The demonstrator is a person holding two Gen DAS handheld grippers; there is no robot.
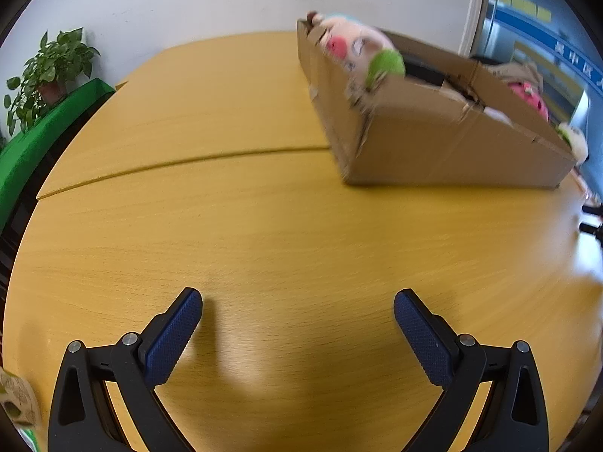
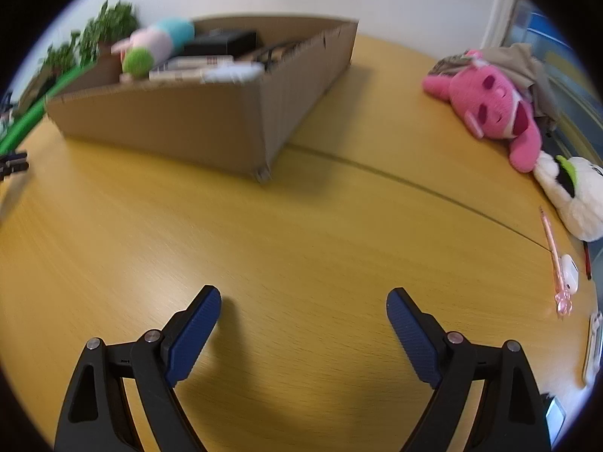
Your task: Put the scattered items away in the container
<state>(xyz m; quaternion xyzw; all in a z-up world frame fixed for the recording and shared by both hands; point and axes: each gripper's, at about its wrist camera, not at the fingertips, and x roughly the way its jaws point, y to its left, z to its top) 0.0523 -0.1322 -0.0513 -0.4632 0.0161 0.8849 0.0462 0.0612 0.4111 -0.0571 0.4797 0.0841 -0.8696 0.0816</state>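
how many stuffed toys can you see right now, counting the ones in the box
3. A pastel pink-and-blue plush with a green tip leans in the open cardboard box. A bright pink plush and a white plush lie on the yellow wooden table. More may be hidden in the box.

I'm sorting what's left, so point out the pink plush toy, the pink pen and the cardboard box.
pink plush toy (image 2: pixel 490 107): right wrist view, its face.
pink pen (image 2: pixel 551 248): right wrist view, mid-shaft.
cardboard box (image 2: pixel 181 124): right wrist view, near side wall.

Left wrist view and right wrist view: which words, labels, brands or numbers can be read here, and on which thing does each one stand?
None can be read for certain.
Blue wall sign: white characters, too blurred to read.
Packets in the cardboard box: print too blurred to read.
Paper packet at the table edge: only leaf drawings, no words visible.
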